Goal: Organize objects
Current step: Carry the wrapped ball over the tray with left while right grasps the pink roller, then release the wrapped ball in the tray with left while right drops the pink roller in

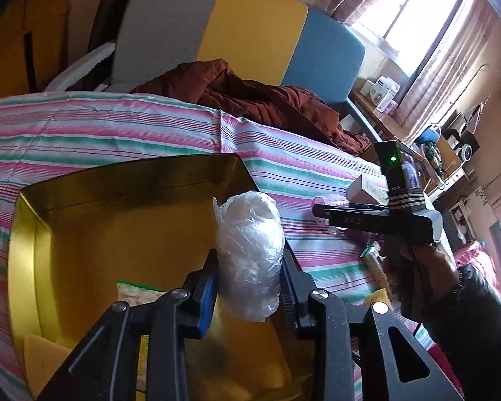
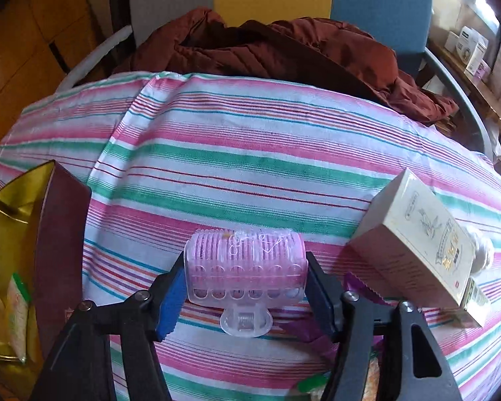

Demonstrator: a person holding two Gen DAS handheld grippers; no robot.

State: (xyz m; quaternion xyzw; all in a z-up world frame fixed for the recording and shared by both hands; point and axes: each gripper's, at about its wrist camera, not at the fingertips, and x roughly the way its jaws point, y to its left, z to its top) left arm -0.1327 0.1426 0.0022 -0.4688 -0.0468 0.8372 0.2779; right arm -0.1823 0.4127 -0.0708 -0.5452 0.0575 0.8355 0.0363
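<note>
My left gripper (image 1: 248, 254) is shut on a clear plastic bag (image 1: 250, 230) of something white, held over the right side of an open gold tin (image 1: 83, 234) on the striped cloth. Yellow and green packets (image 1: 133, 292) lie in the tin. In the right wrist view, a pink ribbed hair roller (image 2: 247, 260) lies on the cloth between the fingers of my right gripper (image 2: 245, 270). Its jaws stand part open, and the pads sit close beside the roller's ends without clearly pressing. The left wrist view shows the right gripper (image 1: 320, 209) to the right of the tin.
A cream carton (image 2: 417, 234) lies right of the roller, with a purple wrapper (image 2: 360, 287) beside it. The tin's dark outer wall (image 2: 63, 234) stands at left. A brown jacket (image 2: 267, 46) is heaped at the table's far edge, before a grey, yellow and blue chair (image 1: 250, 33).
</note>
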